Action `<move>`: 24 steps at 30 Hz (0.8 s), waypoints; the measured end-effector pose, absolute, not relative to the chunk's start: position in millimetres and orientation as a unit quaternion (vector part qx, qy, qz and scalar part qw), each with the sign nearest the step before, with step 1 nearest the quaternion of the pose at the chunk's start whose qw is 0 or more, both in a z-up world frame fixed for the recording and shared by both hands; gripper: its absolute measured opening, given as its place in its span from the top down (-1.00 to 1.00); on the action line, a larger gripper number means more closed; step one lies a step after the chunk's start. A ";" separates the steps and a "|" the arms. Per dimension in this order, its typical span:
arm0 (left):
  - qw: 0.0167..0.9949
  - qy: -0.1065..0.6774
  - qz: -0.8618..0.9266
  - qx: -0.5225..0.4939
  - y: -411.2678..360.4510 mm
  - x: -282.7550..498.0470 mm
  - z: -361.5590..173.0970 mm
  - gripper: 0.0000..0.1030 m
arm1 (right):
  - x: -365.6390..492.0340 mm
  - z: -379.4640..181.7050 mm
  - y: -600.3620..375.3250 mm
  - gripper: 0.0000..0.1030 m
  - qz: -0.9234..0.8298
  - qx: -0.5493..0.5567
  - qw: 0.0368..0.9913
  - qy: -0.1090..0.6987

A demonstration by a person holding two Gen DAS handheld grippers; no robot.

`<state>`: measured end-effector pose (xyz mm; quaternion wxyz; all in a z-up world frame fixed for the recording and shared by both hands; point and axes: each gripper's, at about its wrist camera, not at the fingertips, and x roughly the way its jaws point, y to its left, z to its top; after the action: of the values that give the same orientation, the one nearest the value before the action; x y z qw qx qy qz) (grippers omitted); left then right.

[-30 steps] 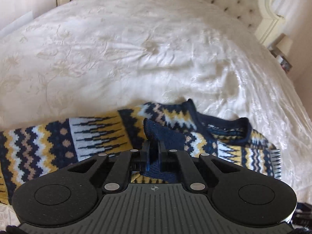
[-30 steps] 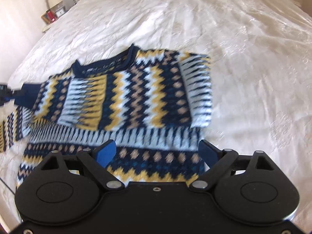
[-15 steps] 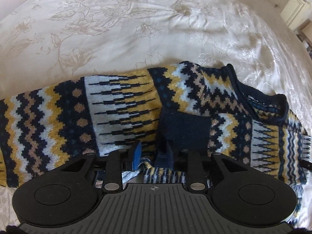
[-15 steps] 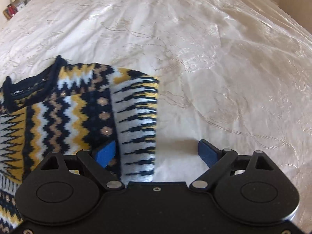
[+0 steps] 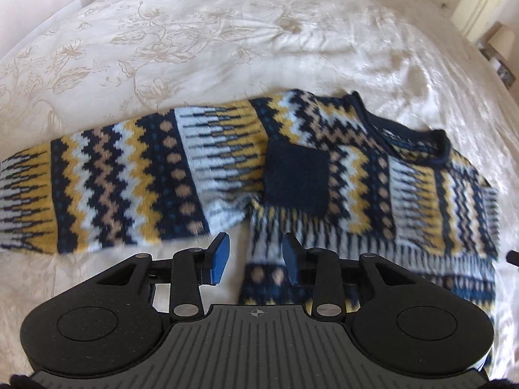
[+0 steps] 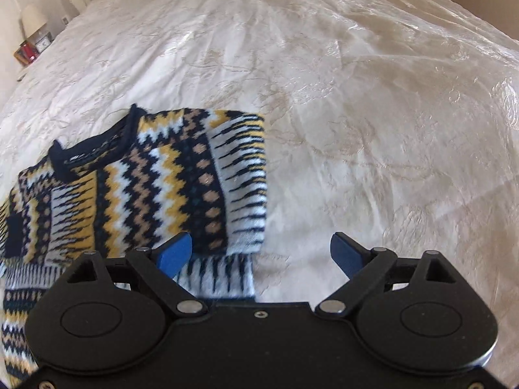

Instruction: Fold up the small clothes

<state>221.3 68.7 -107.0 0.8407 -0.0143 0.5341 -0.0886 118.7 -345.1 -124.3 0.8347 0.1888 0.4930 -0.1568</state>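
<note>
We look down on a wide bed [image 5: 201,42] under a cream embroidered bedspread [image 6: 373,103]. No container shows in either view.

The patterned jumper [image 5: 389,175], knitted in navy, mustard, tan and pale blue, lies flat on the bedspread, its navy neckline toward 1 o'clock in the left wrist view. One sleeve [image 5: 129,181] stretches out from the shoulder toward 9 o'clock and doubles back, so that its navy cuff [image 5: 296,181] rests on the chest. In the right wrist view the jumper [image 6: 155,188] fills the 9 o'clock side, its other sleeve [image 6: 240,178] folded in across the body.

Our left gripper [image 5: 256,259] hangs over the jumper's side edge at 6 o'clock; its blue fingers [image 5: 219,257] have just been opening, stand partly apart, and have nothing between them.

Our right gripper [image 6: 261,254] has its fingers [image 6: 173,253] spread wide and empty, one over the jumper, the other over bare bedspread.
</note>
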 end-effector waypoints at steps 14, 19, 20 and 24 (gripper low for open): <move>0.796 0.588 -0.129 0.066 40.8 112.3 -149.5 0.25 | 50.6 -159.1 -259.1 -0.82 -0.057 0.101 0.795 0.595; 0.798 0.581 -0.133 0.092 42.8 95.9 -156.4 0.21 | 30.7 -168.8 -256.9 -0.91 -0.050 0.093 0.790 0.603; 0.798 0.581 -0.133 0.091 42.4 95.1 -156.4 0.17 | 28.7 -168.5 -257.1 -0.91 -0.048 0.094 0.791 0.603; 0.798 0.582 -0.132 0.084 38.8 95.5 -160.6 -0.04 | 27.9 -170.7 -255.6 -0.99 -0.035 0.086 0.791 0.605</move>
<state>95.5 38.8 -160.6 0.7981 0.0839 0.5818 -0.1322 27.9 -255.6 -170.7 0.7908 0.0859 0.6051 -0.0345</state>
